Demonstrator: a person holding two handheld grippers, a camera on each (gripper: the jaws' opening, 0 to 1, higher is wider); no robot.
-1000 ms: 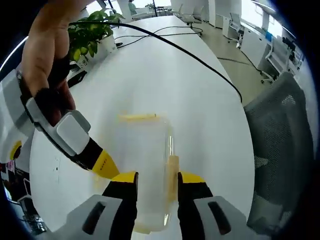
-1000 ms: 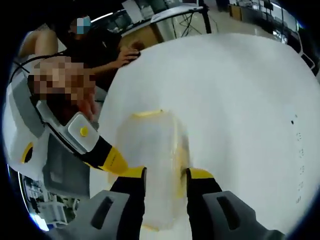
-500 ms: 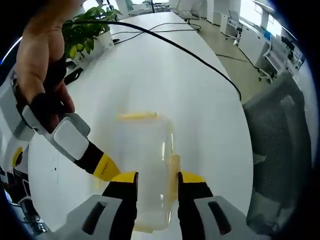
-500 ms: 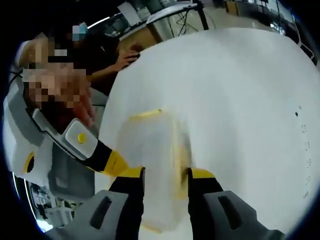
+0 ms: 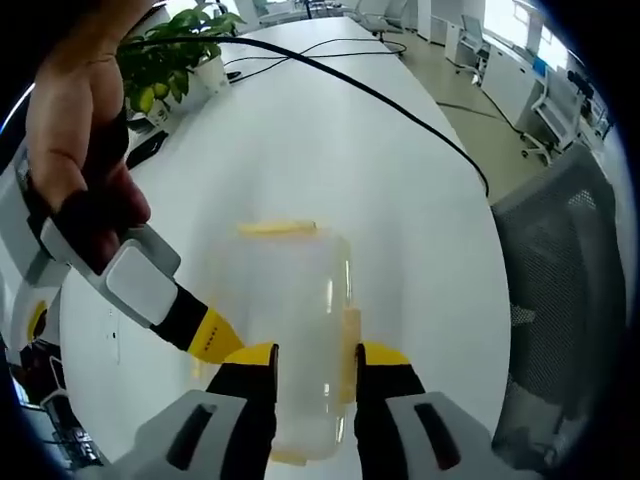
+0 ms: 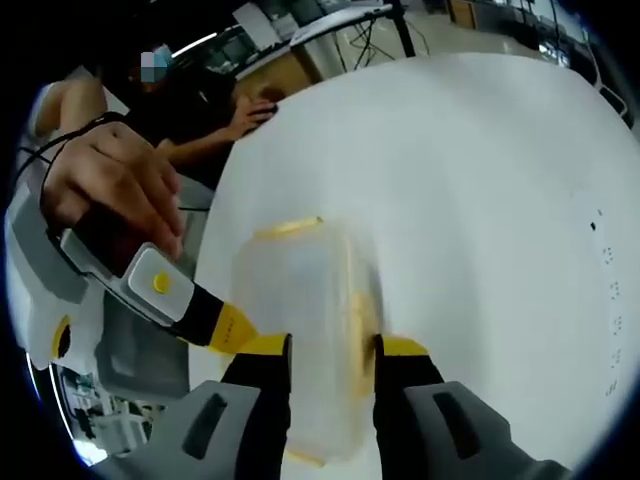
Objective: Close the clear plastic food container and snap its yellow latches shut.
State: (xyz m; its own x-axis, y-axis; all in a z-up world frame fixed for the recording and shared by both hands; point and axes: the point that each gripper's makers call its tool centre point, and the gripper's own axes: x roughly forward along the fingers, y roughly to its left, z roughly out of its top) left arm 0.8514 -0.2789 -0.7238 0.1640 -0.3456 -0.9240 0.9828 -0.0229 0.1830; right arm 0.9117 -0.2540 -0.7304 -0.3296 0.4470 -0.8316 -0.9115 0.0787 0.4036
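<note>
Here the clear plastic food container (image 5: 290,340) lies on the white bench (image 5: 330,150), its lid seemingly down, a yellow latch (image 5: 277,230) at the far end and another latch (image 5: 347,335) along its side. In the left gripper view the left claw (image 5: 313,358) has its jaws set around the container's near part, one jaw on each side, narrowly parted and apparently pinching it; the right claw (image 5: 212,335) comes in from the left, its yellow tip touching or just beside the container's wall. In the right gripper view the right claw (image 6: 331,352) likewise straddles the container (image 6: 300,330), jaws either side and seemingly squeezing, with the side latch (image 6: 358,320) beside one jaw, and the left claw (image 6: 228,328) enters from the left under a person's hand (image 6: 115,180). My judgement: the danger is slip. The walls are smooth and springy, so uneven pressure from either claw could skate the box across the bench, or press a latch against a lid not fully seated so that it never catches. A green plant (image 5: 175,60) and a black cable (image 5: 400,110) lie well apart.
</note>
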